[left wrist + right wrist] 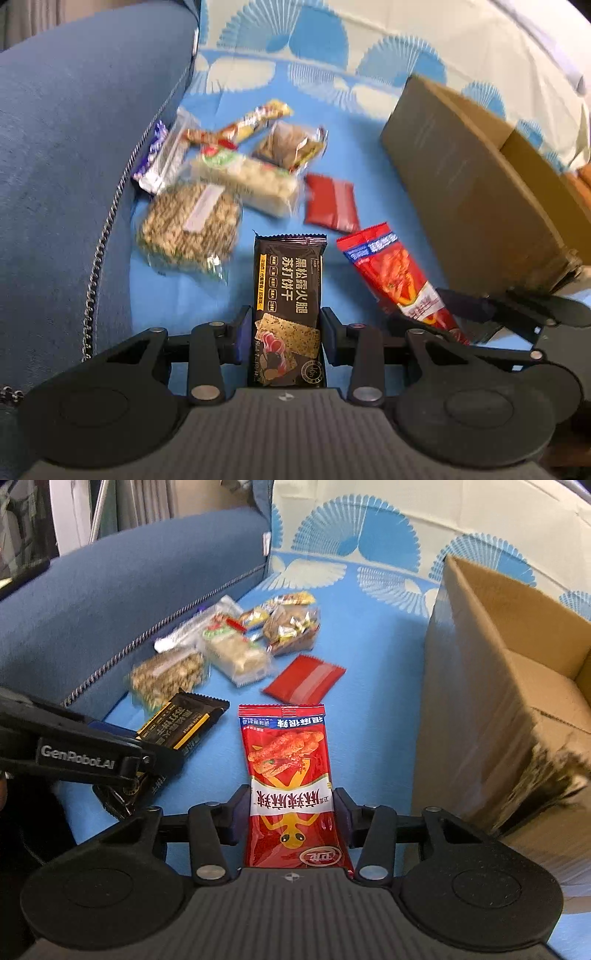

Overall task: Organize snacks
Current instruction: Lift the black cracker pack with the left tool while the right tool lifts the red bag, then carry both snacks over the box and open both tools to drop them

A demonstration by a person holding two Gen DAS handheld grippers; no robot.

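Black soda-cracker packet point(287, 310) sits clamped lengthwise in the left gripper point(287, 332); the red spicy-strip packet point(291, 786) is pinched likewise by the right gripper point(291, 812), both raised above the blue sofa cover point(376, 672), probably bound for the open cardboard box point(491, 686). Other snacks point(221, 177) lie heaped by the armrest.

Eight snack packets are in view: one black cracker packet point(287, 314), two red ones, the long red spicy snack point(291, 794) and a flat red sachet point(331, 203), and five in the pile point(221, 173). There is one cardboard box point(491, 686) and two grippers, left point(286, 332) and right point(291, 812).
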